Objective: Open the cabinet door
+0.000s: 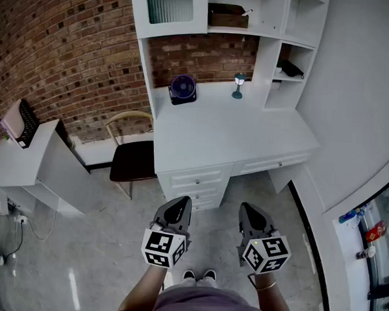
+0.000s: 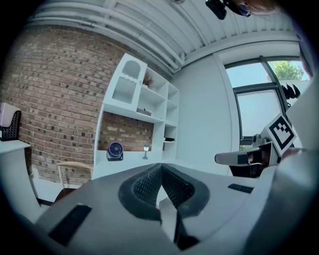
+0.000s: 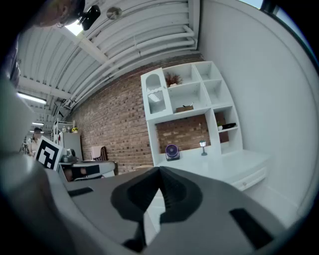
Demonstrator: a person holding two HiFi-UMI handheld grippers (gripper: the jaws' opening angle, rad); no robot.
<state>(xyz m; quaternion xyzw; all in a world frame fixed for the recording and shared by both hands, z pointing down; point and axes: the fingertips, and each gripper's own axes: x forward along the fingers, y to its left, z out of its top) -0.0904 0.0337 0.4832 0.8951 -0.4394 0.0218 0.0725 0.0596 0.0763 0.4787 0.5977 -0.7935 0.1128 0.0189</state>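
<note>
Step in hand: the approach, nothing gripped yet. The left gripper (image 1: 177, 209) and right gripper (image 1: 251, 214) are each pressed together w/ nothing between the pads. They're held low in front of the person, roughly level and well apart from the furniture. The cabinet door (image 1: 170, 4) is the ribbed-glass panel at the top left of the white hutch (image 1: 268, 55), above the table (image 1: 228, 130) and the little purple fan (image 1: 183, 89). It looks flush shut.

How to do it well, IMO:
- Step in first. The door sits high and at the back of the table, so reach over w/o brushing the fan or the small lamp (image 1: 238, 85).
- Use one gripper only. The left is on the door's side, so prob. the easier pick. Keep the other low, out of the swing.
- Spread the jaws before arriving, not at the door.
- Handle or knob: too small to make out from here, so I can't tell which edge is the free one. Check close up before committing. If there's no knob, hook a pad behind the free edge.
- Pinch squarely, then pull in an arc round the hinge, not straight back. A straight tug could slip off or rock the hutch.
- Keep off the glass; grip frame or handle only.
- Swing wide enough that it stays open, then let go gently.
</note>
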